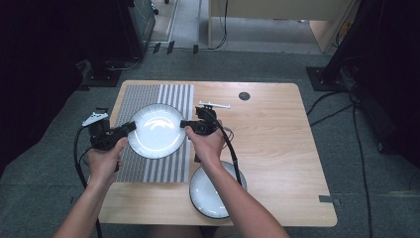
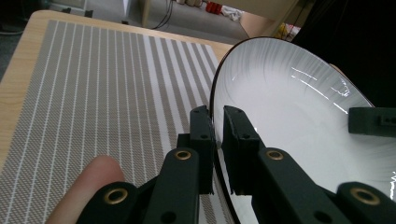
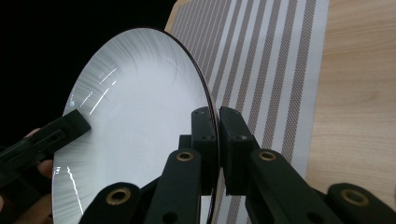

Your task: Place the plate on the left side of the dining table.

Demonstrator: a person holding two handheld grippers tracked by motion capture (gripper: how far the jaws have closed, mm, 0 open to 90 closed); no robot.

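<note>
A white plate (image 1: 157,130) with a dark rim hangs above the striped placemat (image 1: 171,166), held at both sides. My left gripper (image 1: 130,127) is shut on its left rim, and my right gripper (image 1: 185,124) is shut on its right rim. In the left gripper view the jaws of my left gripper (image 2: 218,135) pinch the thin edge of the plate (image 2: 289,107), with the other gripper's jaw (image 2: 372,121) on the far side. My right gripper (image 3: 218,133) clamps the plate (image 3: 140,116) edge in the right gripper view, over the placemat (image 3: 275,70).
A second white plate (image 1: 208,191) lies on the wooden table (image 1: 277,148) near the front edge, partly under my right forearm. A small white piece (image 1: 214,104) and a dark round cap (image 1: 244,95) sit toward the table's back. Cables run on the floor at the right.
</note>
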